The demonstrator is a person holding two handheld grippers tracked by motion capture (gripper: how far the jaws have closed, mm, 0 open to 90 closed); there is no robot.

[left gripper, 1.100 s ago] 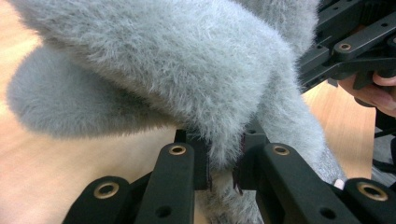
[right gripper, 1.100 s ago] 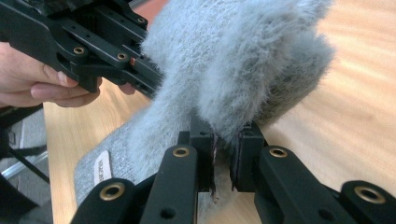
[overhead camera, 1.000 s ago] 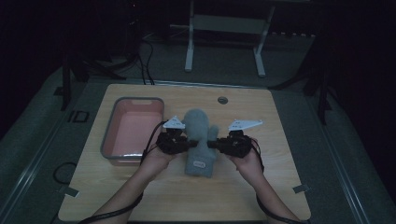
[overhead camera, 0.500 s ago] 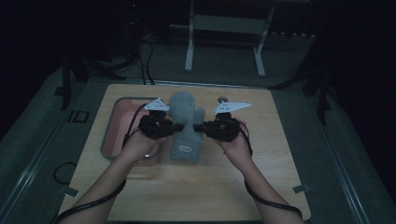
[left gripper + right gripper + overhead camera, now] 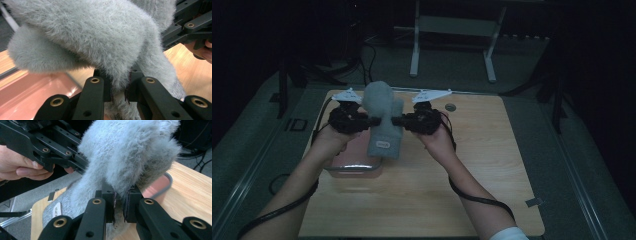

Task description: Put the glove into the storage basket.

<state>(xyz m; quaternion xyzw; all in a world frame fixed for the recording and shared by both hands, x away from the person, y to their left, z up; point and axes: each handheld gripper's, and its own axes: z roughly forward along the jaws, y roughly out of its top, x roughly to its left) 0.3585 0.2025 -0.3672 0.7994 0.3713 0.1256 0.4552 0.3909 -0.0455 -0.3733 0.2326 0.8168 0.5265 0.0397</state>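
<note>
The grey fuzzy mitten [image 5: 383, 120] was held up off the wooden table [image 5: 472, 175], pinched at its 9 o'clock edge by the left gripper [image 5: 373, 120] and at its 3 o'clock edge by the right gripper [image 5: 396, 120], both clamped on fleece so it hung flat, cuff downward. The pink tray [image 5: 354, 159] lay under it toward 7 o'clock, probably the intended destination.

The fuzzy grey mitten [image 5: 382, 125] bears a small white label [image 5: 382, 145], its print too small to read.
</note>
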